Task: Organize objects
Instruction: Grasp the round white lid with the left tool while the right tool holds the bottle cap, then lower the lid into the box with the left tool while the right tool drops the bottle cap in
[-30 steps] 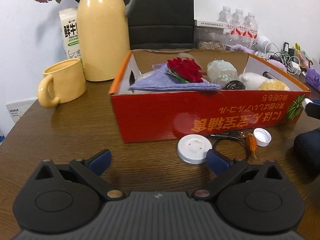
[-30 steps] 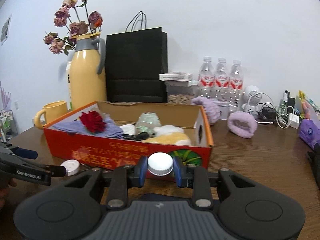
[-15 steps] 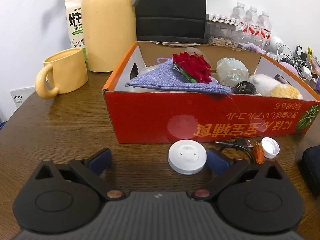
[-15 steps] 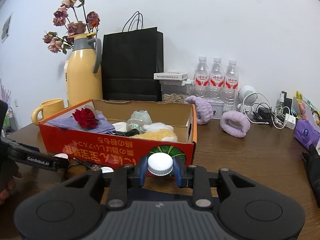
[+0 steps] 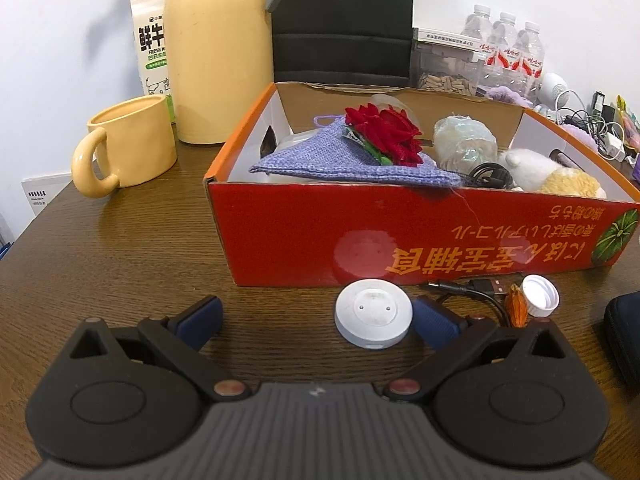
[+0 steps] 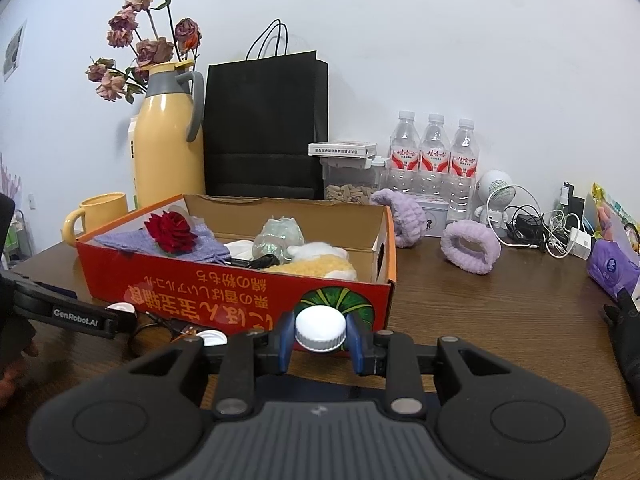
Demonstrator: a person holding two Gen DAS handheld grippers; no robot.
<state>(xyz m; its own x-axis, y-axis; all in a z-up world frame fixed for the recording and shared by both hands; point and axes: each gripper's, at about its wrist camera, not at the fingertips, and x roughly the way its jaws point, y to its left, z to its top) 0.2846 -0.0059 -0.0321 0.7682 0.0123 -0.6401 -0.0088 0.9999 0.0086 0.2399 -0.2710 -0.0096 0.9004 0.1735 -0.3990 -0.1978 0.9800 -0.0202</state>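
Up front in the left wrist view, the red box (image 5: pixel 420 236) holds a purple knit pouch (image 5: pixel 344 160), rose (image 5: pixel 384 132) and plush toy (image 5: pixel 556 176). The left gripper (image 5: pixel 318 318), jaws wide and just narrowing, has the white disc (image 5: pixel 374 312) between its fingers, the right pad alongside it. From the right wrist, the right gripper (image 6: pixel 321 340) clamps a white bottle cap (image 6: pixel 321 328) before the box.

Left hand-held gripper (image 5: pixel 318 316) jaws wide, just narrowing, pads free; right hand-held gripper (image 6: pixel 320 336) clamped.

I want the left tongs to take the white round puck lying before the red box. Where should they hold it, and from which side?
Grip the white puck across its low rim, coming down from above and in front. It lies flat on the table, so only its edge gives hold. The left tongs, just narrowing, already straddle it without touching.
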